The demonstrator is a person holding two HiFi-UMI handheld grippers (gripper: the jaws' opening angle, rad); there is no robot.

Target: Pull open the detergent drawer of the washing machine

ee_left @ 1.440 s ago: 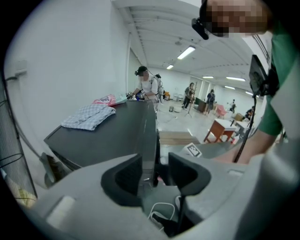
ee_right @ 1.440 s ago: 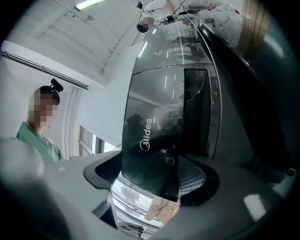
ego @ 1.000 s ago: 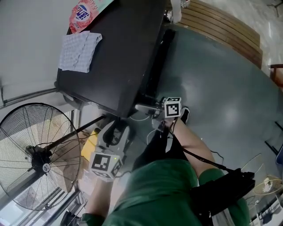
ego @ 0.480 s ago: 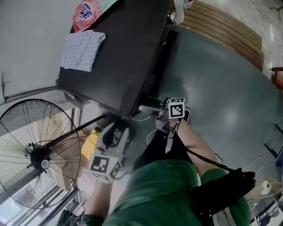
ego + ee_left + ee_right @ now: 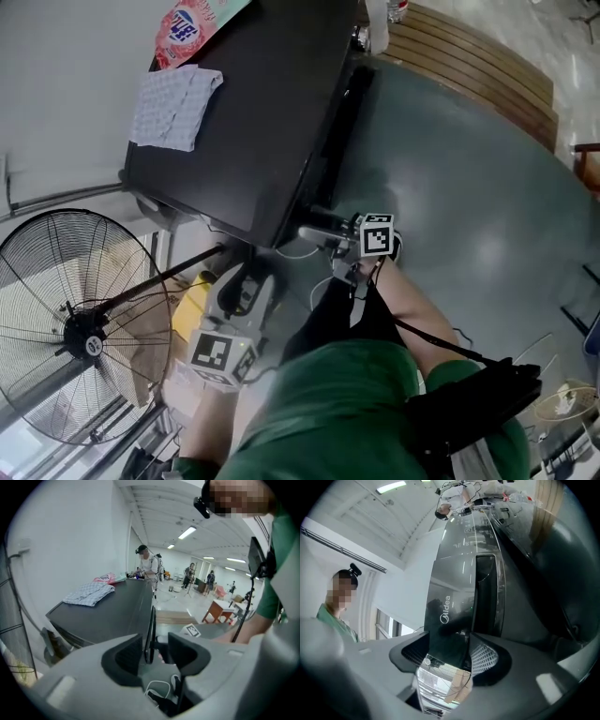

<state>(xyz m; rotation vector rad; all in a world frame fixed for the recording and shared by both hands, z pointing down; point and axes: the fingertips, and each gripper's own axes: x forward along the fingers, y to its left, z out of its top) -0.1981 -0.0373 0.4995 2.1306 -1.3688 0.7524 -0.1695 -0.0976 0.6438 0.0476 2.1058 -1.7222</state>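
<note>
Drawer (image 5: 449,613) sits at the near end of the washer (image 5: 244,122) front, up by the top edge, glossy dark with the Midea logo on it. Right gripper (image 5: 449,644) has it between its jaws, which have just been closing in but stand apart, pads not squeezing it yet. Left gripper (image 5: 154,641) hangs low beside the washer, jaws wide, nothing in them. Cloth (image 5: 173,105) lies on the washer top, and a fan (image 5: 84,337) stands just beside the washer.

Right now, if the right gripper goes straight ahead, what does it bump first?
The right gripper would first meet the dark drawer front marked Midea. It is already between the jaws, which have just been closing, though it doesn't look clamped yet.
</note>
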